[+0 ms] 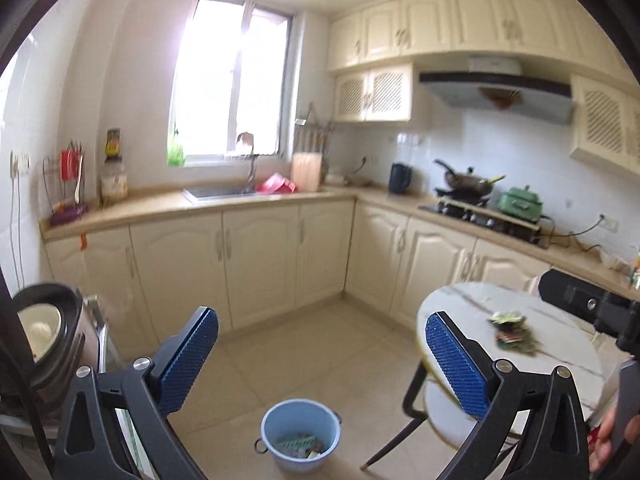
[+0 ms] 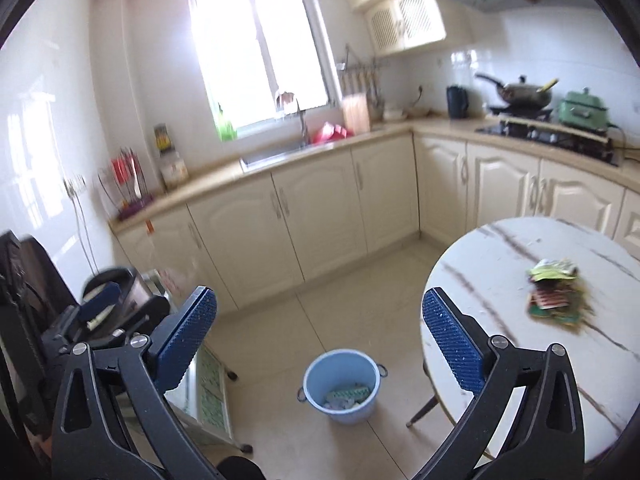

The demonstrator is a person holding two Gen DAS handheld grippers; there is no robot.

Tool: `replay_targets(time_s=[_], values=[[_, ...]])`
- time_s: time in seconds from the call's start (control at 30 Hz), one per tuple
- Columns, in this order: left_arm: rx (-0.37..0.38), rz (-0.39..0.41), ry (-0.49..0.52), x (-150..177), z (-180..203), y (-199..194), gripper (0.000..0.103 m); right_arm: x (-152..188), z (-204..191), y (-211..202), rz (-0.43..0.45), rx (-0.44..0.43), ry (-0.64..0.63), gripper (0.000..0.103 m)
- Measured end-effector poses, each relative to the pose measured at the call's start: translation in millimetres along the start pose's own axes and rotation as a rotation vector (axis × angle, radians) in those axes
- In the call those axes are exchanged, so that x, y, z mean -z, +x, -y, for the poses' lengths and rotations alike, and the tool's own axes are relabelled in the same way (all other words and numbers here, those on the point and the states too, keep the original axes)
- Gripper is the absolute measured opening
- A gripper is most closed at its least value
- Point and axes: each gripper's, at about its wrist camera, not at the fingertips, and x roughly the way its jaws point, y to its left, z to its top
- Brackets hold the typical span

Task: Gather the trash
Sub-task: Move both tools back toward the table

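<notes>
On table (image 2: 500,248), crumpled colourful wrappers (image 2: 556,292)

A glossy marble-look top is seen on the round table (image 2: 500,264), on which crinkled, shiny wrappers (image 2: 556,292) (foil or plastic, it seems) are piled. Smooth blue plastic forms the bucket (image 2: 340,384); the floor tiles (image 2: 360,320) look matt.
</notes>
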Motion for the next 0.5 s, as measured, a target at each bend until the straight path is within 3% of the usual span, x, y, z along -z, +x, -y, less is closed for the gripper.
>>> replay_targets(time_s=[0.2, 0.43, 0.5], values=[[0.08, 0.081, 0.015, 37.1, 18.1, -109.1, 0.102, -10.1, -17.8, -112.4, 0.166, 0.161, -0.064, 0.103], [0.124, 0.157, 0.05, 77.7, -36.3, -194.3, 0.102, 0.7, -27.5, -187.5, 0.245, 0.227, -0.093, 0.103], [0.126, 0.168, 0.044, 88.4, -42.0, -214.0, 0.102, 2.0, -23.8, -199.6, 0.261, 0.284, -0.089, 0.103]])
